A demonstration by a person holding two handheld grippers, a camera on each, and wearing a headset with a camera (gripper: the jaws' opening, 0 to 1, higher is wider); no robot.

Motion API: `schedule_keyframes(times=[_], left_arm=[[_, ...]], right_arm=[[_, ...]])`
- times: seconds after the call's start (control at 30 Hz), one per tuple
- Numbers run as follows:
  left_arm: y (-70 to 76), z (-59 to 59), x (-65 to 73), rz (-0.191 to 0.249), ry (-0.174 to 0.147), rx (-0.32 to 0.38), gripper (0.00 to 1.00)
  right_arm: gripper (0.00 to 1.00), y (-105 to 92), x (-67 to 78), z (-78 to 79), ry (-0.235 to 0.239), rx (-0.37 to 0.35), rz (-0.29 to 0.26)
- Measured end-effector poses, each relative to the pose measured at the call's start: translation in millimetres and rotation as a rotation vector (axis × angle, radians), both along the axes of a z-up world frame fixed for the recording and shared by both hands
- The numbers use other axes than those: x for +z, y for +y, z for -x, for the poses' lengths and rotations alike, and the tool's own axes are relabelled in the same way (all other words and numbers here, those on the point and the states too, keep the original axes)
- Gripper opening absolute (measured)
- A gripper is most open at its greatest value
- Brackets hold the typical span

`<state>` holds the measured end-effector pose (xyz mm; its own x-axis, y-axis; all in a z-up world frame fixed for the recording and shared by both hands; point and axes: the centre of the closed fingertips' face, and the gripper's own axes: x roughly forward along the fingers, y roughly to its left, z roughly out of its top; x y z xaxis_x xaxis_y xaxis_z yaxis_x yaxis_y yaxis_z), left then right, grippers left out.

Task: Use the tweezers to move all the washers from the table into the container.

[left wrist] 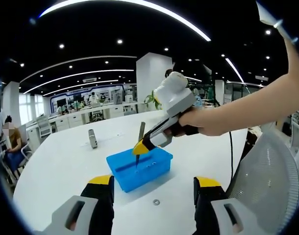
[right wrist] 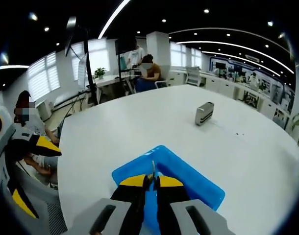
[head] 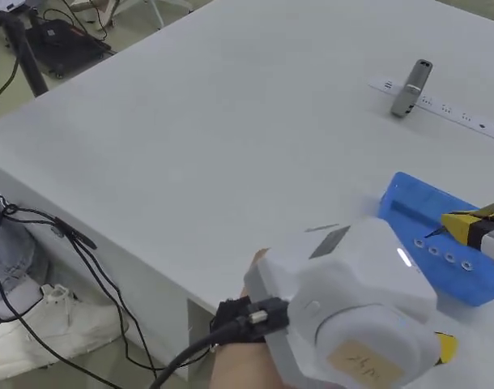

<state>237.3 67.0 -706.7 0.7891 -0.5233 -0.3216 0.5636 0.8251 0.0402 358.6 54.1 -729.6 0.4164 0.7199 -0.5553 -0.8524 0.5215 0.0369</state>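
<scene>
The blue container (head: 441, 243) sits on the white table (head: 231, 130) with several small washers (head: 449, 258) lying in it. My right gripper (right wrist: 152, 180) is shut on the tweezers (right wrist: 152, 167), whose tip points down into the container (right wrist: 188, 181). In the left gripper view a hand holds the right gripper (left wrist: 139, 147) with the tweezers (left wrist: 141, 131) over the container (left wrist: 154, 164). My left gripper (left wrist: 154, 183) is open with nothing between its jaws, short of the container. One washer (left wrist: 156, 201) lies on the table in front of it. Its white body (head: 352, 308) covers the table's near edge.
A silver device (head: 411, 87) stands on a white power strip (head: 449, 109) beyond the container. Black cables (head: 85, 251) hang off the table's left edge. A mesh chair (left wrist: 272, 176) stands to the right. People sit at desks in the background.
</scene>
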Motion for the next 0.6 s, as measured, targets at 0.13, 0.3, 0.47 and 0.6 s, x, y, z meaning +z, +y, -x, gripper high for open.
schedule_keyframes(times=[0.13,0.3,0.47,0.6], left_arm=[[-0.5,0.2,0.1,0.0,0.0,-0.003,0.66],[-1.0,0.9,0.8,0.006,-0.001,-0.006,0.65],[-0.2,0.6,3.7,0.024,-0.009,-0.001,0.65],[-1.5,1.2,3.2,0.02,-0.008,-0.008,0.65]], right_arm=[[0.04,3.4,13.4,21.7,0.009,0.058,-0.027],[0.04,6.4,2.6,53.0,0.071,0.128,-0.018],[0.04,9.6,-25.6,73.8,0.158,0.144,-0.001],[0.04,14.4,-38.2,81.7,0.192,0.159,0.005]])
